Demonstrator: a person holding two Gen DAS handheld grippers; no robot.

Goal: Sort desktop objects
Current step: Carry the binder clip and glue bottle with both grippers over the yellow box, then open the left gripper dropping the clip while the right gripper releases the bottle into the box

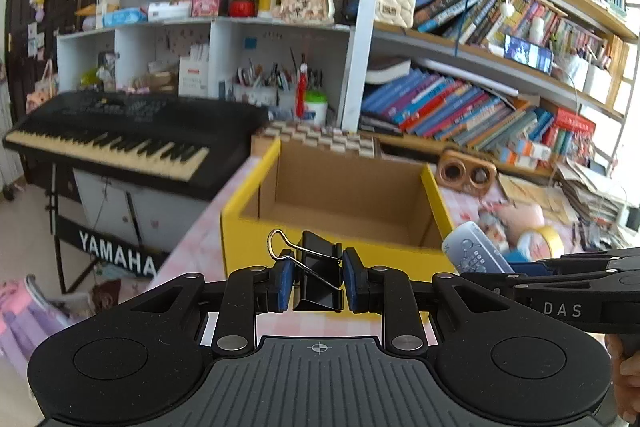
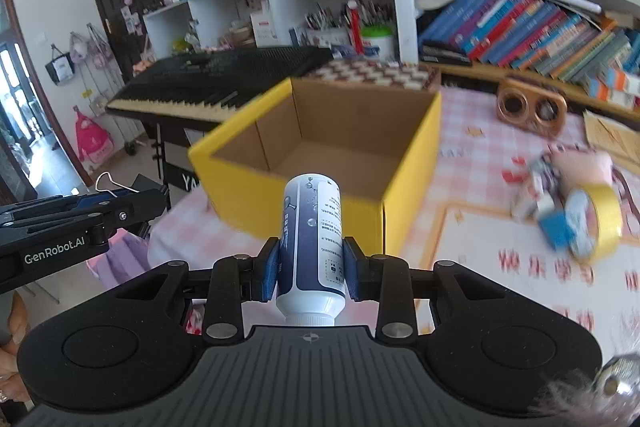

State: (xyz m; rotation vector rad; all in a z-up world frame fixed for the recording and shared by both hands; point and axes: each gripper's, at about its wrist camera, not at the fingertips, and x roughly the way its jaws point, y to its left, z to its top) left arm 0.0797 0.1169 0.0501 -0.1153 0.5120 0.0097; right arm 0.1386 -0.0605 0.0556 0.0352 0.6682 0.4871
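Observation:
My left gripper (image 1: pixel 318 281) is shut on a black binder clip (image 1: pixel 316 263), its wire handles sticking up and to the left. Just beyond it stands an open yellow box (image 1: pixel 240 227) with a bare cardboard inside. My right gripper (image 2: pixel 311 267) is shut on a white and blue tube (image 2: pixel 314 227), cap toward the camera, held in front of the yellow box (image 2: pixel 248 187). Each gripper shows in the other's view: the right gripper (image 1: pixel 516 267) with the tube (image 1: pixel 474 251) at right, the left gripper (image 2: pixel 152 199) with the clip's wire handle (image 2: pixel 108 183) at left.
A pink checked tablecloth (image 2: pixel 480 155) covers the table. Right of the box lie a yellow tape roll (image 2: pixel 606 223), small packets (image 2: pixel 540 187) and a wooden two-hole block (image 2: pixel 532 111). A checkered box (image 2: pixel 380 73) sits behind. A black keyboard (image 1: pixel 120 135) stands left; bookshelves (image 1: pixel 460 107) fill the back.

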